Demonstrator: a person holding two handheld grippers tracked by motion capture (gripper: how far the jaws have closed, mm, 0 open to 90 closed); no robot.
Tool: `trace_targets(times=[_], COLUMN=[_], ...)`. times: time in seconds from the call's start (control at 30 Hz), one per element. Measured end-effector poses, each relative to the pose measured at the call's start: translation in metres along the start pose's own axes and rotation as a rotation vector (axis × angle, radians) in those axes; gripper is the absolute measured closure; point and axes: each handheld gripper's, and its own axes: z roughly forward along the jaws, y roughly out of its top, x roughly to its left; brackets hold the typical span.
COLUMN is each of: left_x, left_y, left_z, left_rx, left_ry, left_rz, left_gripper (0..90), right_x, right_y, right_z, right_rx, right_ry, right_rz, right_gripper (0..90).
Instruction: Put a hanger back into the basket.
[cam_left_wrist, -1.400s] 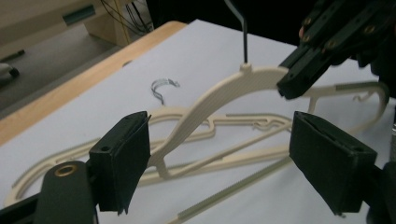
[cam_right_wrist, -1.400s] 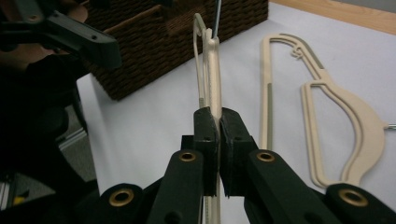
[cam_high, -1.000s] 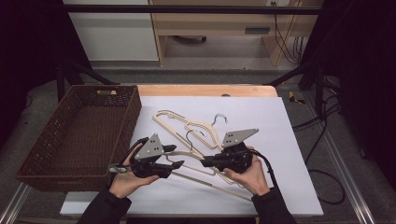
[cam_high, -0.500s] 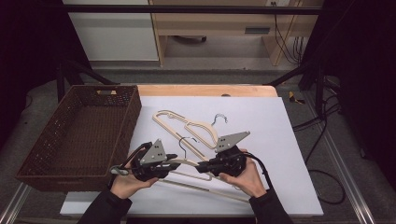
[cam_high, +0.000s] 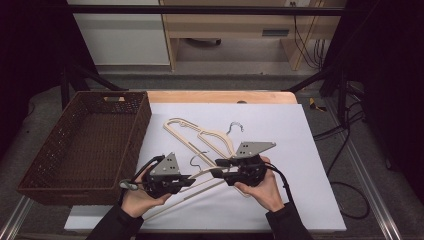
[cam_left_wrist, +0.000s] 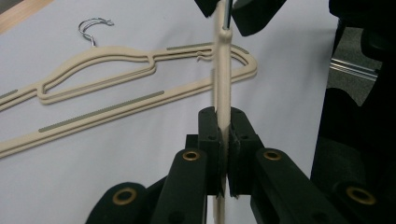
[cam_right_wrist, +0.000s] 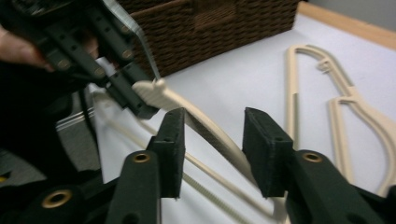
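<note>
We held a cream hanger (cam_high: 200, 182) between both grippers, low over the near part of the white table (cam_high: 310, 200), just right of the brown wicker basket (cam_high: 85, 145). Our left gripper (cam_left_wrist: 223, 140) had its jaws clamped tight on the hanger's thin edge, which ran straight up between them in the left gripper view. Our right gripper (cam_right_wrist: 212, 149) stood with its jaws parted, one on each side of the hanger's curved arm, and the arm lay close against the left jaw without being pinched. A second cream hanger (cam_high: 200, 135) with a metal hook lay flat on the table farther from us, apart from both grippers.
</note>
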Motion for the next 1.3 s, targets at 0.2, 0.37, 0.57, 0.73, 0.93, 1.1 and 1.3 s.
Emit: trace_targets(times=[0.2,0.37,0.57,0.73,0.93,1.1,1.3], left_x=[0.008,0.013,0.016,0.022,0.040,0.058,0.084], left_y=[-0.002,-0.002,0.000,0.015,0.036,0.038,0.032], left_z=[-0.012,-0.030,-0.059,-0.092,-0.127,-0.145,-0.165], left_rx=[-0.051,-0.103,-0.173,-0.211,-0.232,-0.253,-0.230], left_ry=[0.041,0.095,0.168,0.223,0.279,0.275,0.330], left_rz=[-0.087,-0.121,-0.174,-0.173,-0.135,-0.138,-0.165], left_gripper=[85.8,85.8,85.8,85.8,85.7,85.8,85.8], right_x=[-0.007,-0.018,-0.031,-0.040,-0.043,-0.044,-0.045], right_y=[0.000,-0.006,-0.017,-0.025,-0.030,-0.033,-0.035], right_z=[-0.020,-0.039,-0.051,-0.064,-0.073,-0.080,-0.086], right_rx=[-0.101,-0.149,-0.143,-0.169,-0.196,-0.218,-0.225], right_ry=[-0.092,-0.213,-0.311,-0.368,-0.411,-0.440,-0.456], right_rz=[0.044,0.079,0.125,0.168,0.195,0.204,0.206], right_gripper=[34.9,24.3,21.0,19.6,17.3,16.2,13.4])
